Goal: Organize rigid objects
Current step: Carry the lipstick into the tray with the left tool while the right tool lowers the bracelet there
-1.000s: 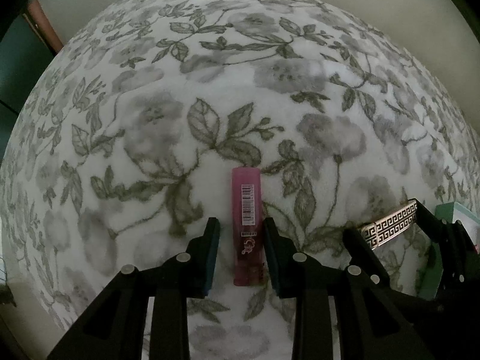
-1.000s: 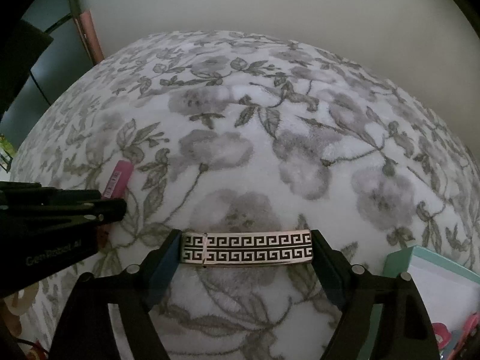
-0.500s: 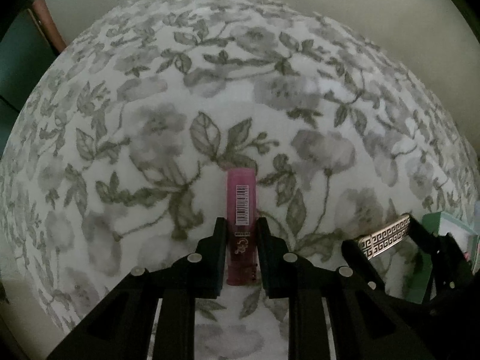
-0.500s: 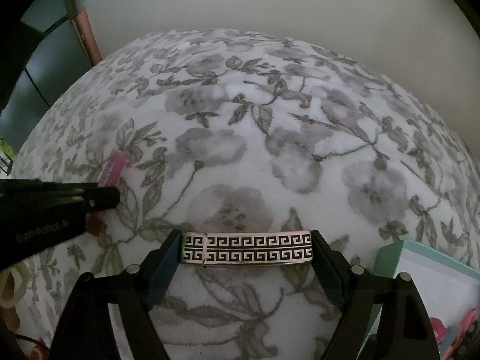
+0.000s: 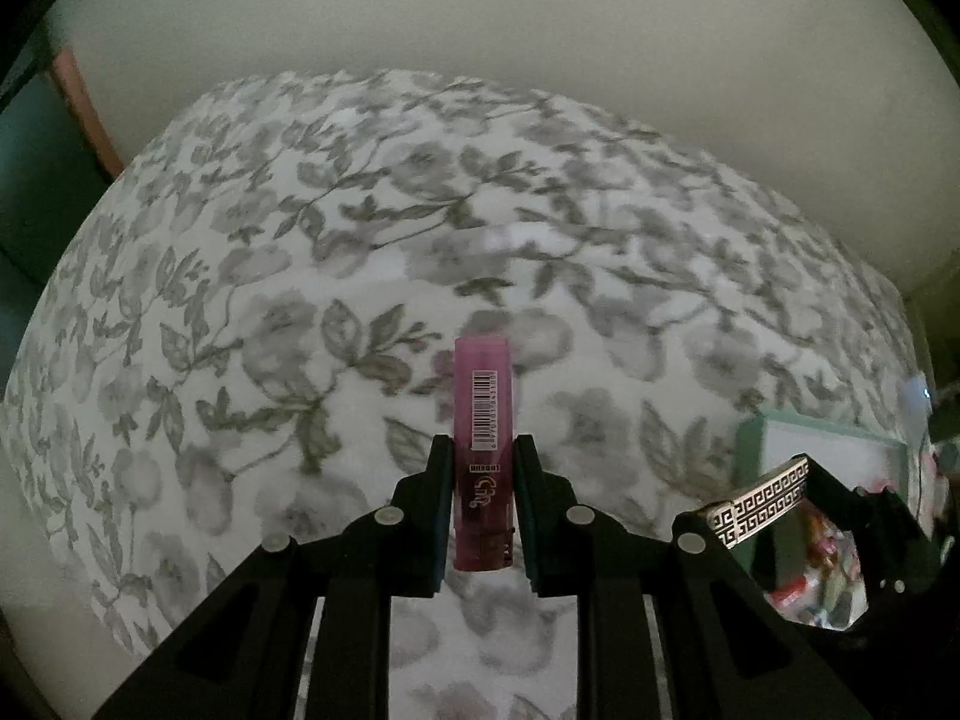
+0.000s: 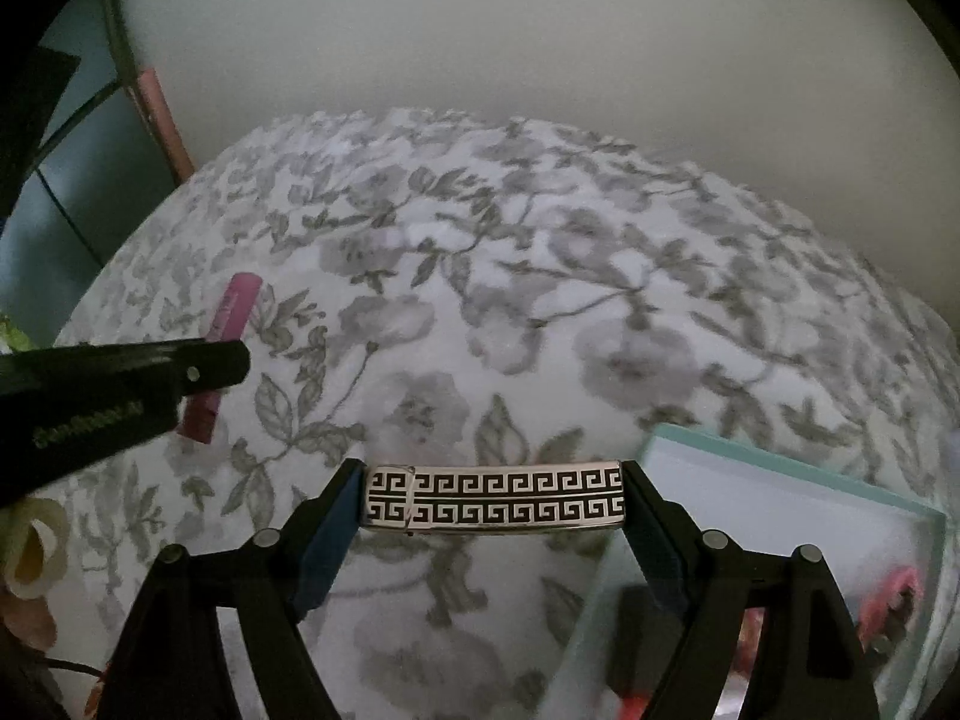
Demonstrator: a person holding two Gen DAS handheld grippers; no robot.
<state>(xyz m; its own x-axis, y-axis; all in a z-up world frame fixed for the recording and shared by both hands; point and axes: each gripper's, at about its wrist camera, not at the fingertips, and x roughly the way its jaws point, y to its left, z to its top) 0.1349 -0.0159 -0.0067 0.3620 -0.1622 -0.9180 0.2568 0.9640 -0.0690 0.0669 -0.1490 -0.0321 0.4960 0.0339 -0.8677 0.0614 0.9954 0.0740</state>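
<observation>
My left gripper (image 5: 482,450) is shut on a pink lighter (image 5: 483,420) with a barcode label and holds it lifted above the floral cloth. The same lighter shows in the right wrist view (image 6: 231,324), behind the left gripper's finger (image 6: 180,369). My right gripper (image 6: 495,495) is shut on a silver lighter with a black Greek-key pattern (image 6: 495,499), gripped end to end, over the near corner of a mint green box (image 6: 780,492). The silver lighter also shows at the lower right of the left wrist view (image 5: 762,501).
The surface is a white cloth with a grey flower print (image 5: 420,252), backed by a pale wall (image 5: 480,12). The mint green box (image 5: 828,438) holds several small colourful items (image 6: 888,600). A dark cabinet with a wooden edge (image 6: 156,120) stands at the far left.
My left gripper closed on the pink lighter and lifted it off the cloth. My right gripper has carried the silver lighter up and toward the mint box.
</observation>
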